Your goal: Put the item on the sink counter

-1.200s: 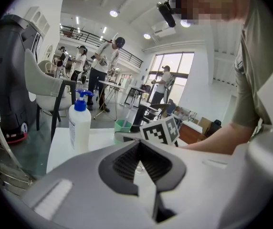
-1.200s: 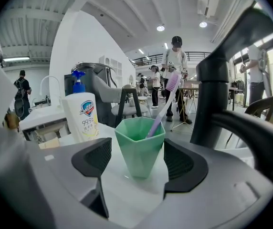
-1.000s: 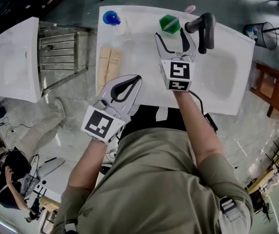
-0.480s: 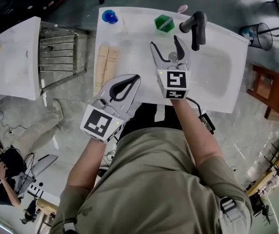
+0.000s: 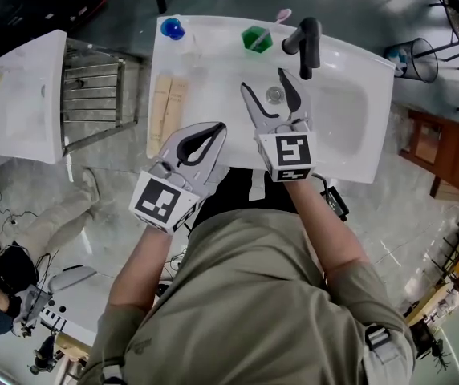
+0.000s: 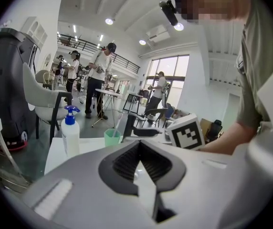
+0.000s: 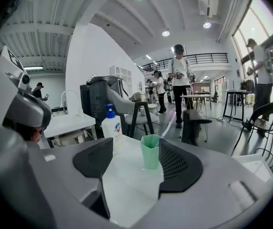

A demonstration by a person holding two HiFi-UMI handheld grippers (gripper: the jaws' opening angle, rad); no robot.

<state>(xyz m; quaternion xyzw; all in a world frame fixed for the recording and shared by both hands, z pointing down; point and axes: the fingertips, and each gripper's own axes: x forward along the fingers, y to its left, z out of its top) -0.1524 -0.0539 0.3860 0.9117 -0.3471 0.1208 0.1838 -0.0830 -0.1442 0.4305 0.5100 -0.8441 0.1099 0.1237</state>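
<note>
Cup (image 5: pixel 256 38), green, stands at the tabletop's (image 5: pixel 213 62) far edge beside the faucet (image 5: pixel 306 42). Right tool (image 5: pixel 265 83), wide and empty, has drawn back from it toward the near edge. Left tool (image 5: pixel 218 127) stays closed.

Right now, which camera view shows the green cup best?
The right gripper view: the green cup stands near and nearly whole on the sink counter, seen between the open fingers. The head view shows it small, from above. The left gripper view shows only its upper part.
</note>
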